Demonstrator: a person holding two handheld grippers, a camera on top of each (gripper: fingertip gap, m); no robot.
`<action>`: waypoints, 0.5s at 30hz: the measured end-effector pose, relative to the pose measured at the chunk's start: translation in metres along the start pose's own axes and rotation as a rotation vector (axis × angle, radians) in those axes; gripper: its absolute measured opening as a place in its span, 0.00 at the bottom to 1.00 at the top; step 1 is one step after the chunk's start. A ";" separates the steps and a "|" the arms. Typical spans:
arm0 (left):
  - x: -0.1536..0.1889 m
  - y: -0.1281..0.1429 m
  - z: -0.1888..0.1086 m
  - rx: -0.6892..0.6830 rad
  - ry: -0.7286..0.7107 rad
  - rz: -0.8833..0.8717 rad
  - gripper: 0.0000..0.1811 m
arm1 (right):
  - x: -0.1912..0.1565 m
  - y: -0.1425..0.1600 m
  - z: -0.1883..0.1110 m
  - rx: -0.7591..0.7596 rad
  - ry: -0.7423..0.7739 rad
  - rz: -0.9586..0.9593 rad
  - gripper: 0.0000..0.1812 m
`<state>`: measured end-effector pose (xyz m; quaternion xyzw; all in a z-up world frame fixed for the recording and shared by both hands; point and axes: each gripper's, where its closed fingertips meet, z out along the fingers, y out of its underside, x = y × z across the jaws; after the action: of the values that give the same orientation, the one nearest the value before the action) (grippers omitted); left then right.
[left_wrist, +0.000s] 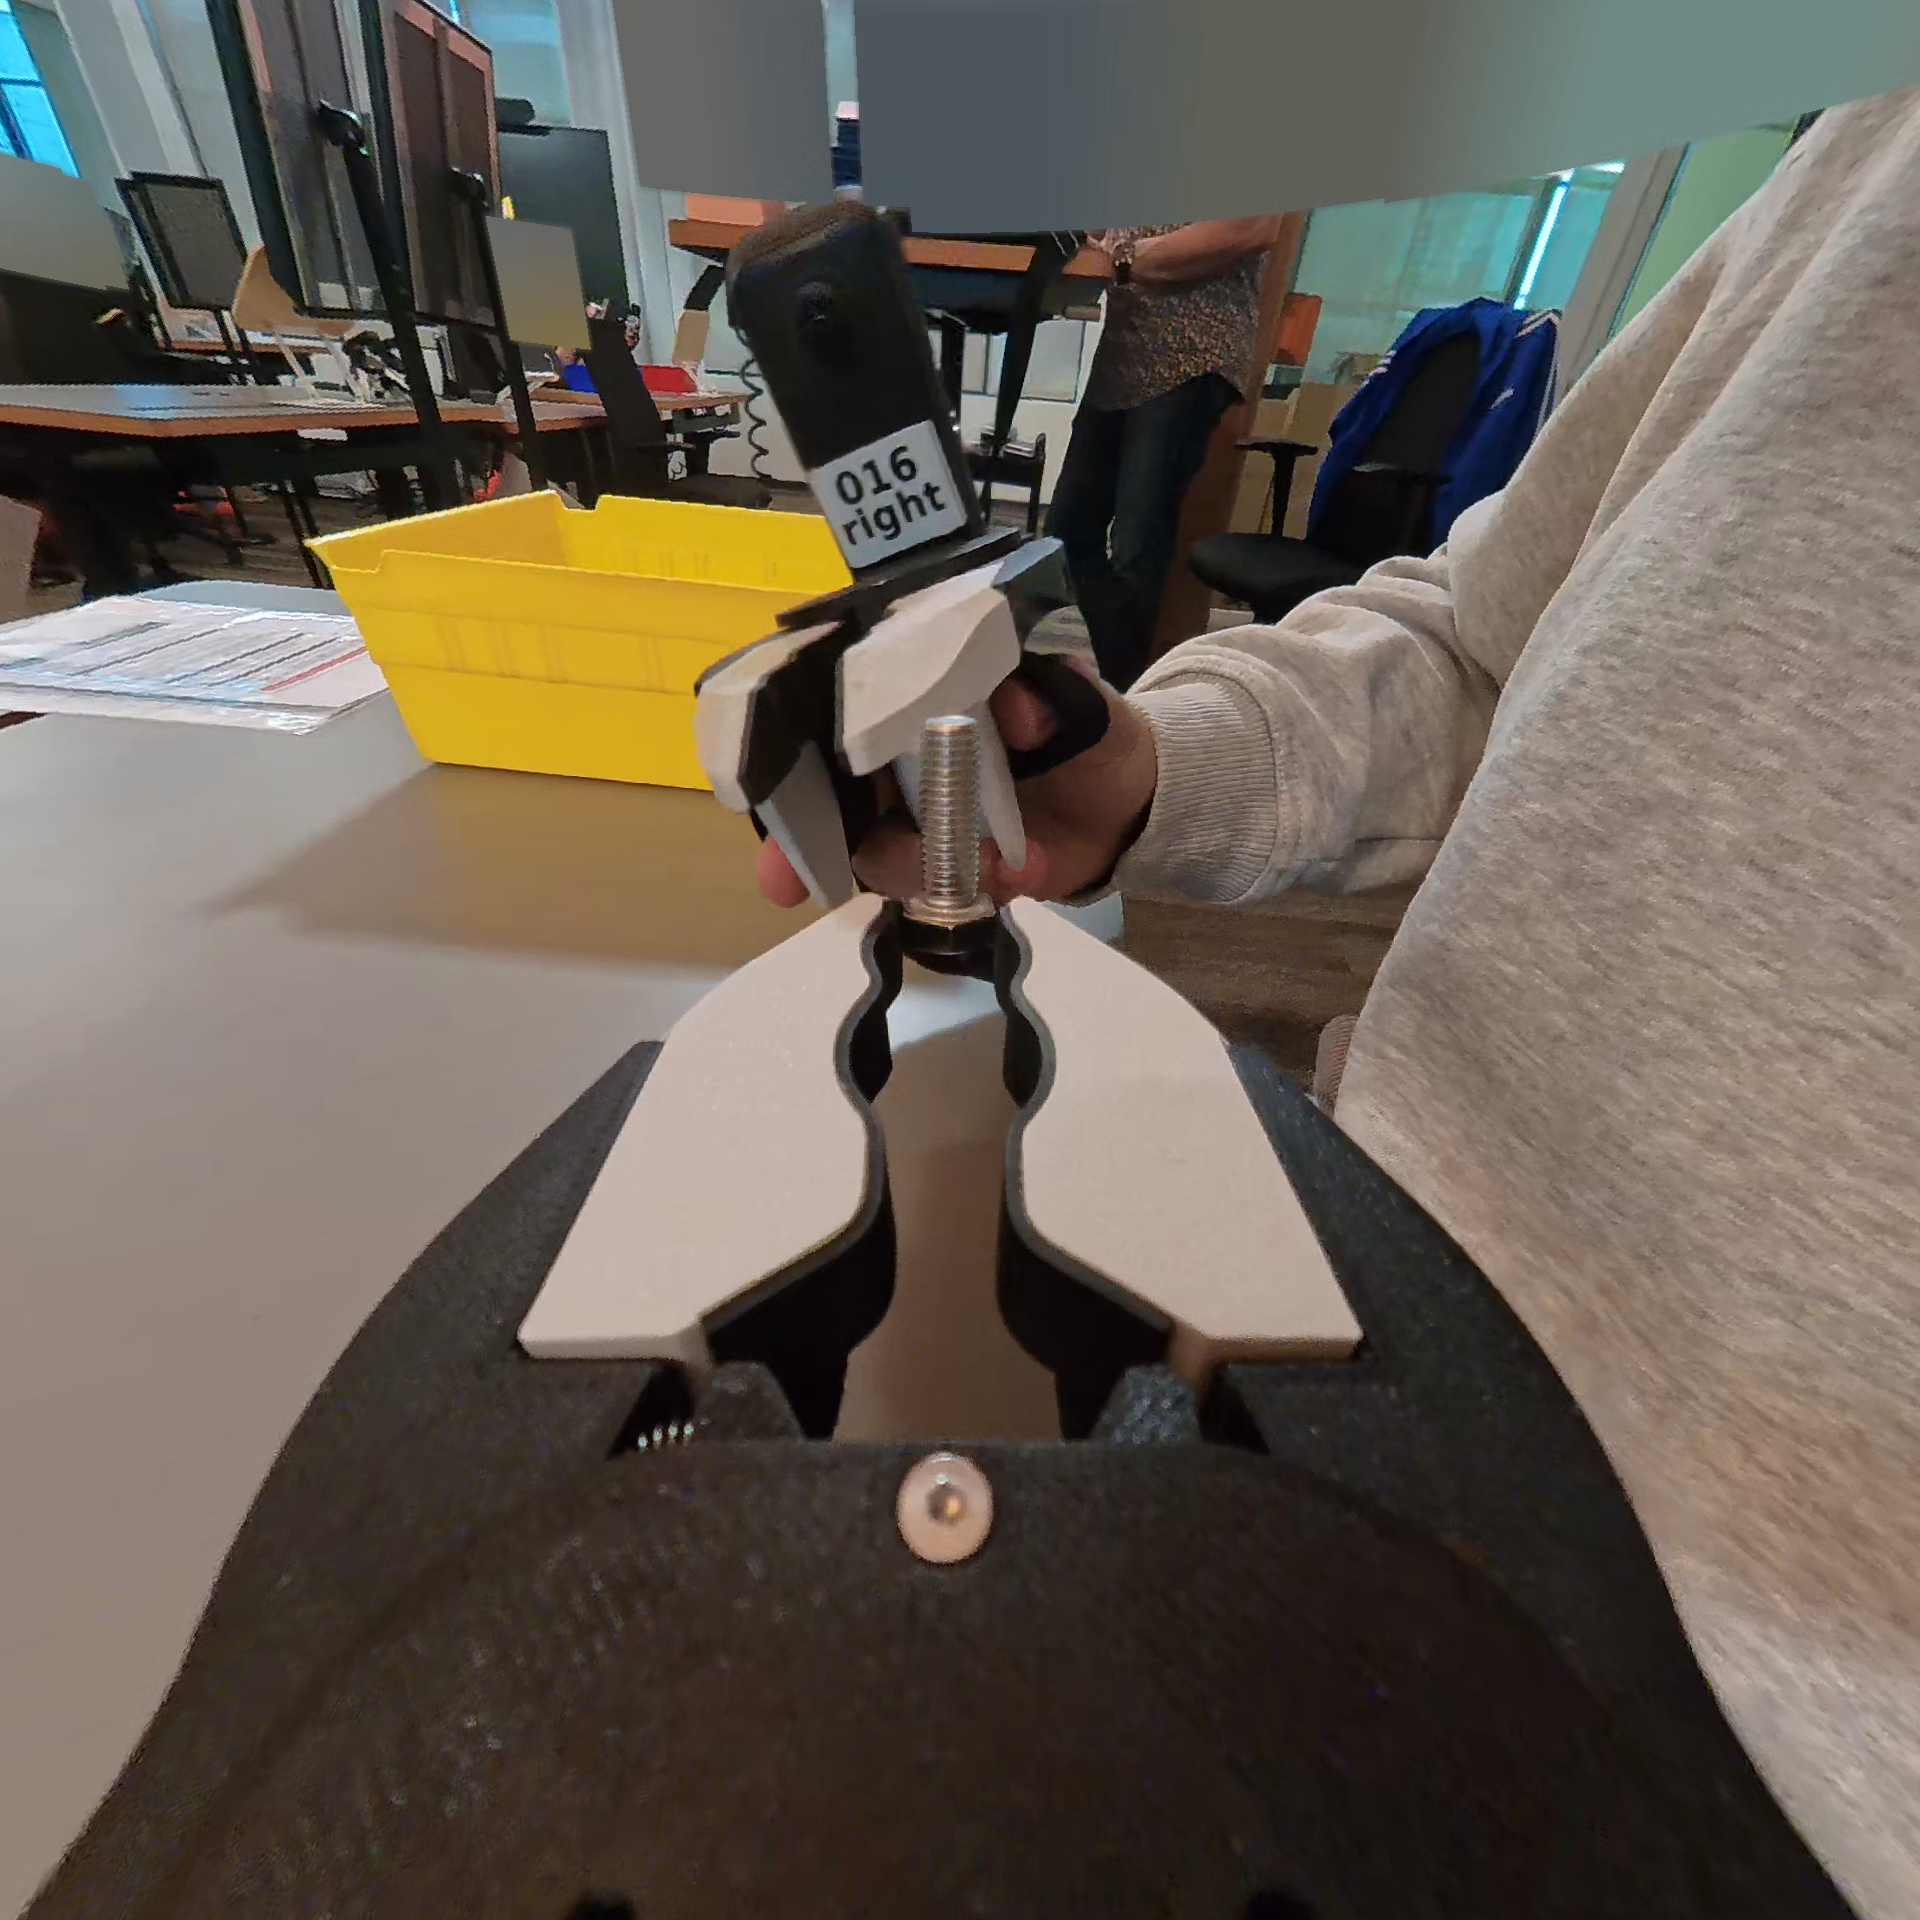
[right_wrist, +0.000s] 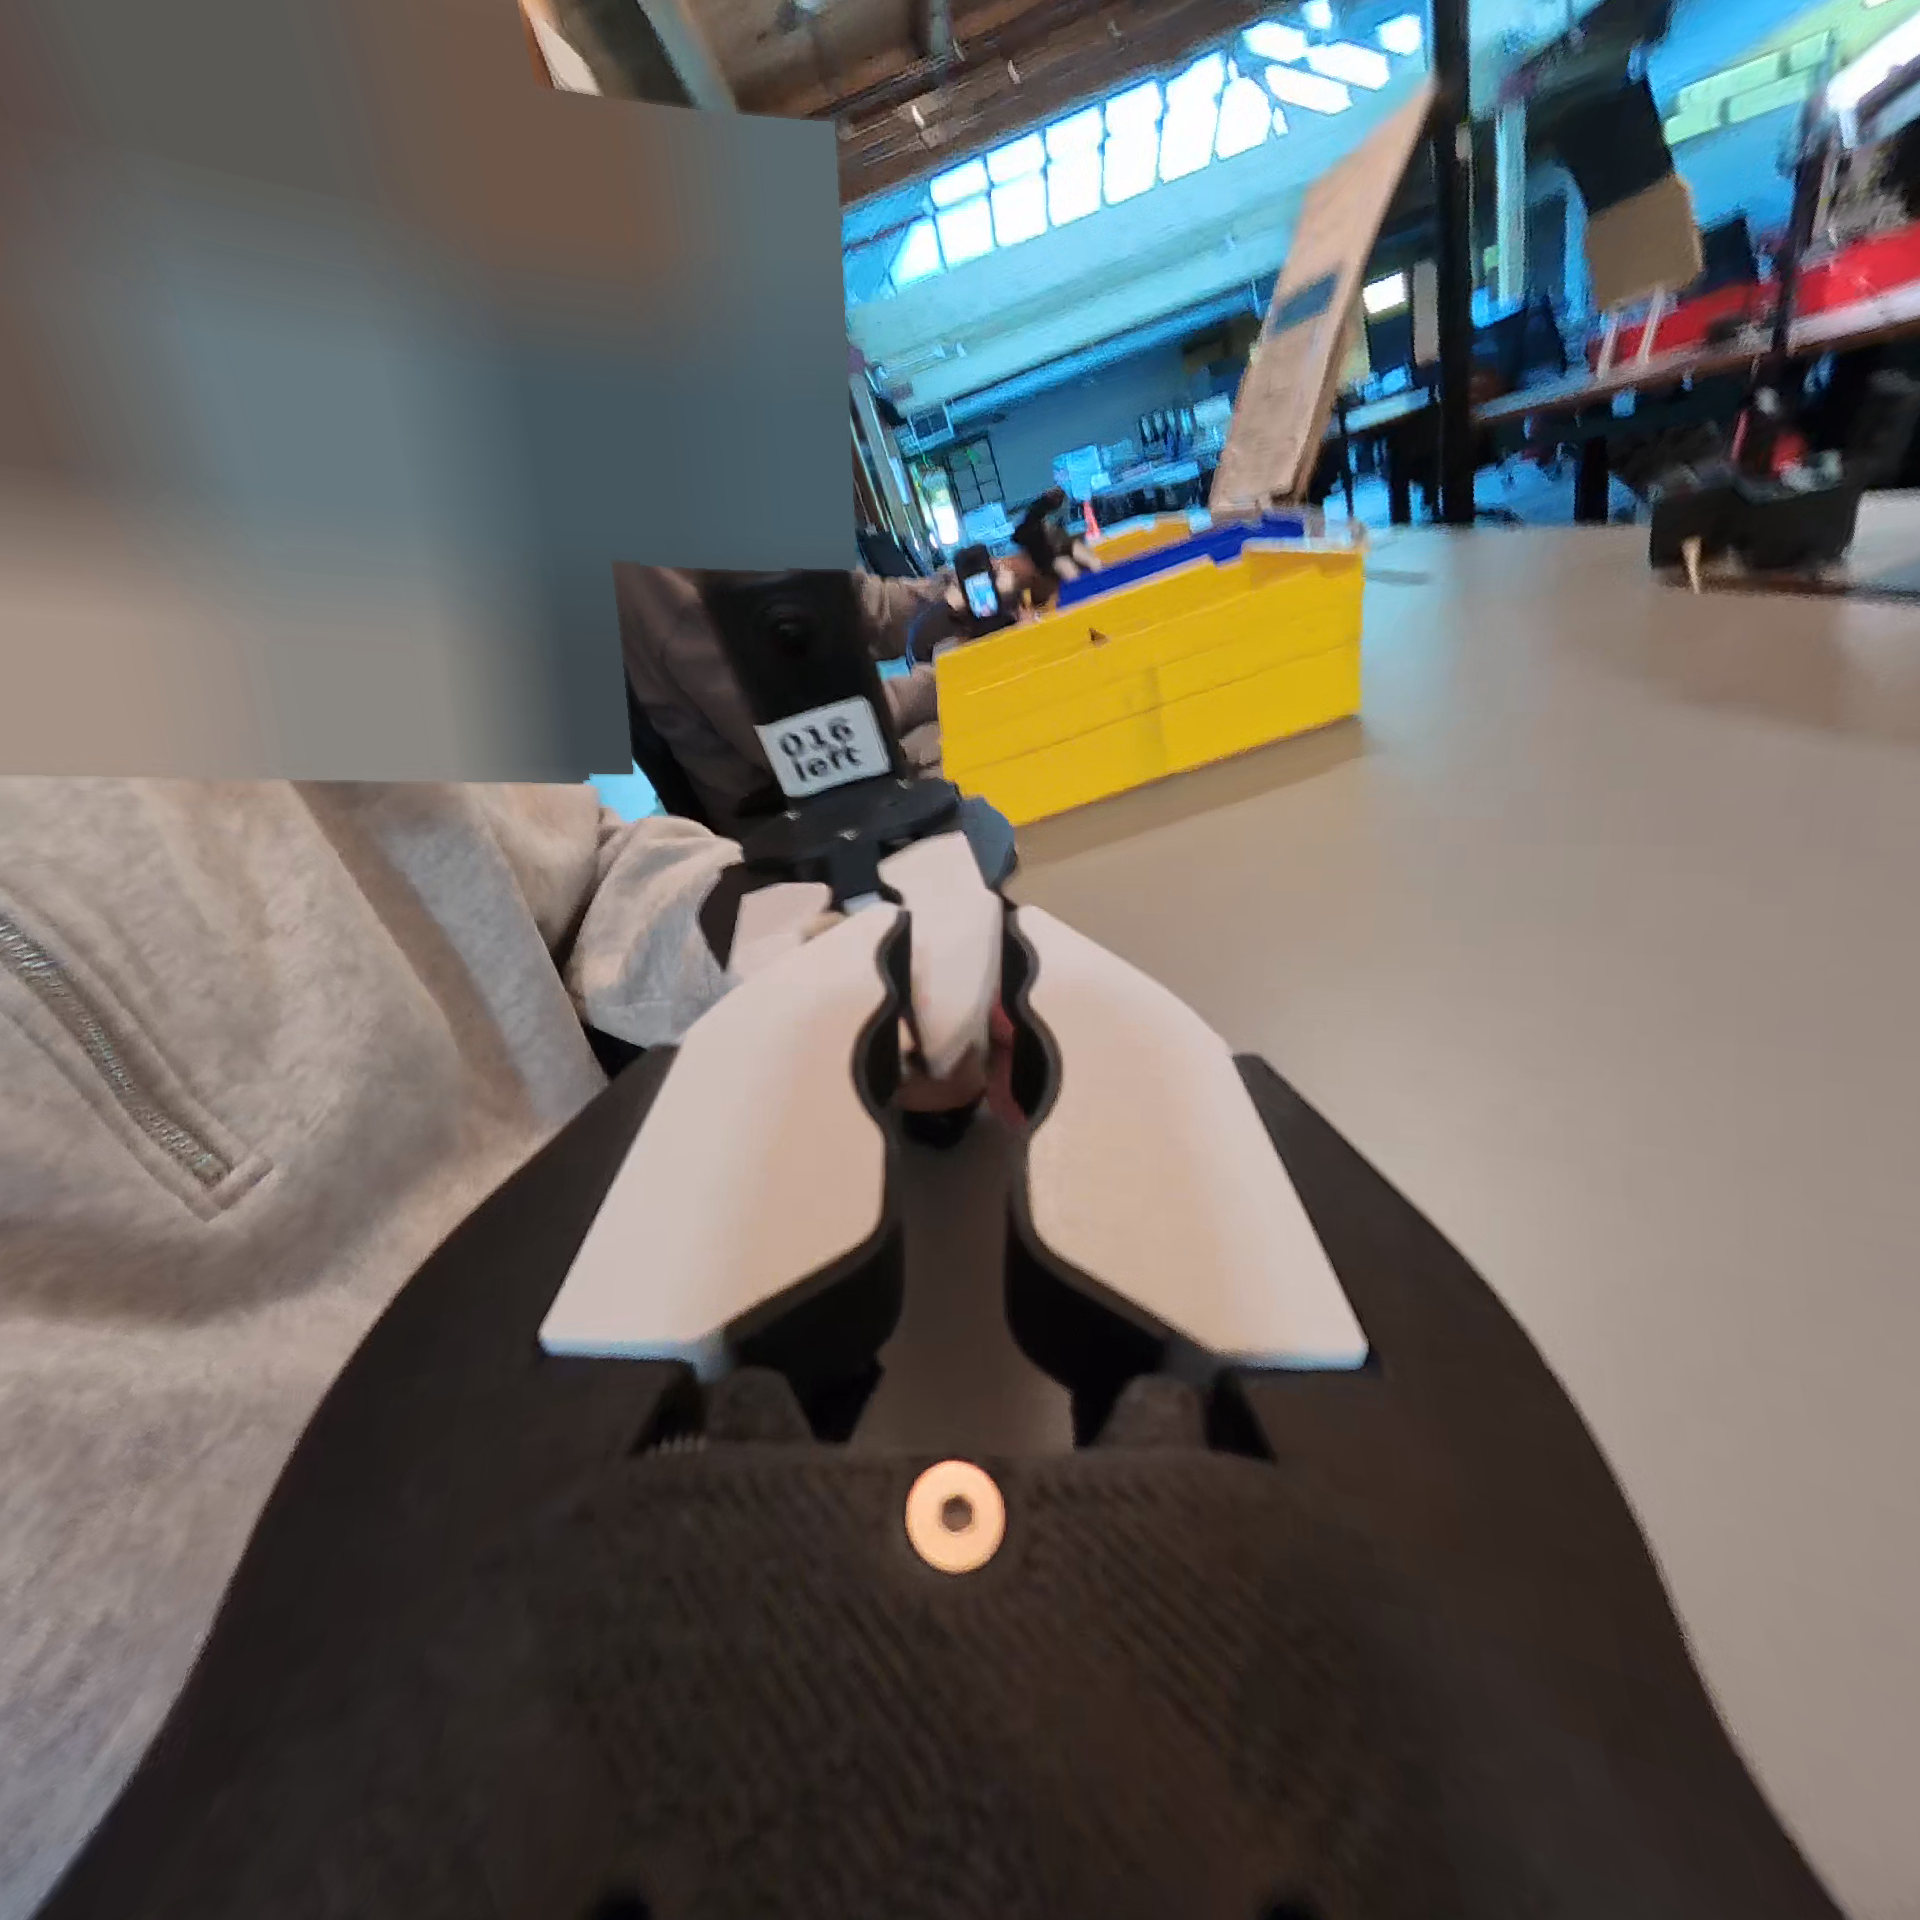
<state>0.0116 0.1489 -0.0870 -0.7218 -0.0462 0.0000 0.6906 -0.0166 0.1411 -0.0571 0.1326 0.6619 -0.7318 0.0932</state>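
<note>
Left gripper (left_wrist: 943, 925) jaws clamp the bolt (left_wrist: 949, 821) near the table (left_wrist: 312, 1039) edge.

**Both grippers tip to tip, above table height**

Left gripper (left_wrist: 943, 920) level, pointing forward, fingers narrowed to a slim gap. Right gripper (left_wrist: 914, 862) angled steeply down toward it, fingers spread apart, gripped from behind by the right hand (left_wrist: 1049, 810), grey sleeve (left_wrist: 1278, 748) bent at the elbow.
</note>
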 end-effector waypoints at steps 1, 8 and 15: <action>0.001 0.000 0.000 -0.002 0.001 0.007 0.09 | 0.000 0.002 0.001 -0.008 -0.012 0.020 0.09; 0.004 0.003 0.002 -0.028 -0.003 0.068 0.09 | -0.004 0.023 0.009 -0.108 -0.086 0.162 0.08; 0.003 0.003 0.002 -0.032 -0.009 0.083 0.09 | -0.006 0.024 0.007 -0.114 -0.127 0.224 0.06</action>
<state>0.0146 0.1508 -0.0896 -0.7341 -0.0194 0.0314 0.6781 -0.0042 0.1315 -0.0772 0.1534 0.6761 -0.6851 0.2235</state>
